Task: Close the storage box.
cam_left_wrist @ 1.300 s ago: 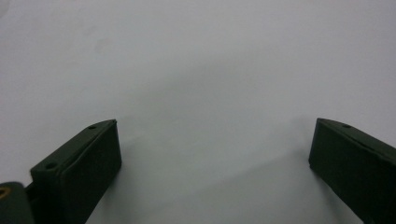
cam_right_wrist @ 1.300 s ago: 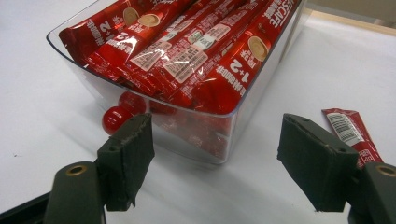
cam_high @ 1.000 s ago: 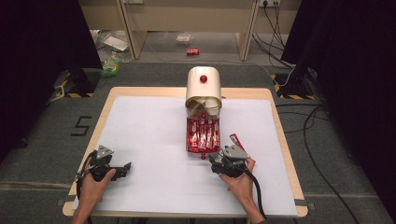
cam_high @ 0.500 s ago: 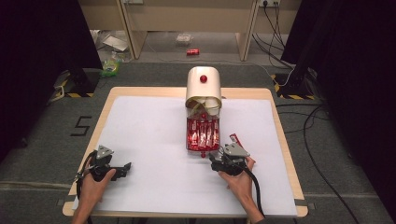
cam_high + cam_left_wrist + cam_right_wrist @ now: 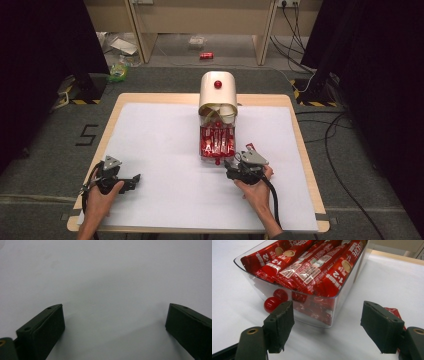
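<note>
A cream box with a red knob on top stands at the middle back of the table. Its clear drawer is pulled out toward me and is full of red sachets. The drawer front carries a red ball handle. My right gripper is open just in front of the drawer, its jaws apart on either side of the drawer's near corner. One loose red sachet lies by its right jaw. My left gripper is open over the bare white sheet, at the front left.
A white sheet covers most of the wooden table. Cables trail from both grippers off the front edge. Beyond the table, on the floor, lie cables and litter.
</note>
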`<state>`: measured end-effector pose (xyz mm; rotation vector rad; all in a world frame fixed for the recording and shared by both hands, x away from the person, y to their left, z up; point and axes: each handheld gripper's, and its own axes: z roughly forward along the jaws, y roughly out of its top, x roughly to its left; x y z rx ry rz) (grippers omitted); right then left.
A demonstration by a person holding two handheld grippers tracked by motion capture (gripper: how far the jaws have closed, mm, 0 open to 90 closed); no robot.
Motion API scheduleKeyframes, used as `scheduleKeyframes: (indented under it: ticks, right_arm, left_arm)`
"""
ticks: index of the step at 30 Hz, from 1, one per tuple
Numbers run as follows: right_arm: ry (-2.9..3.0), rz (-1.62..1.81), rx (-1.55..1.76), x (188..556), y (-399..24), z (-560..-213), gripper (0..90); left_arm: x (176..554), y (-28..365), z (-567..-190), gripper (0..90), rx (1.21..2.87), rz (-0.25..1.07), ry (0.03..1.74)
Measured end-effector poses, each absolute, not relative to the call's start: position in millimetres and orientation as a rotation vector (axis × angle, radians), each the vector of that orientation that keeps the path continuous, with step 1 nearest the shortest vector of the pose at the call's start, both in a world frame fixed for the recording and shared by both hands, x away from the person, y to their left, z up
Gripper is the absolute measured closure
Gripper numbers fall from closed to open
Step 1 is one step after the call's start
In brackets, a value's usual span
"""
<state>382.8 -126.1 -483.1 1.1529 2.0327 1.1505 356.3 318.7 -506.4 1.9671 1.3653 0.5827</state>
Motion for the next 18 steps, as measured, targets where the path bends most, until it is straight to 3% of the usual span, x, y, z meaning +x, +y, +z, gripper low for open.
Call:
scheduleKeyframes:
  ticks: [18]
  right_arm:
    - [1.982, 1.172, 1.182, 391.6, -131.8, -480.8, 28.2]
  left_arm:
    - [356.4, 318.8, -506.4, 1.5, 1.967, 0.583, 1.366]
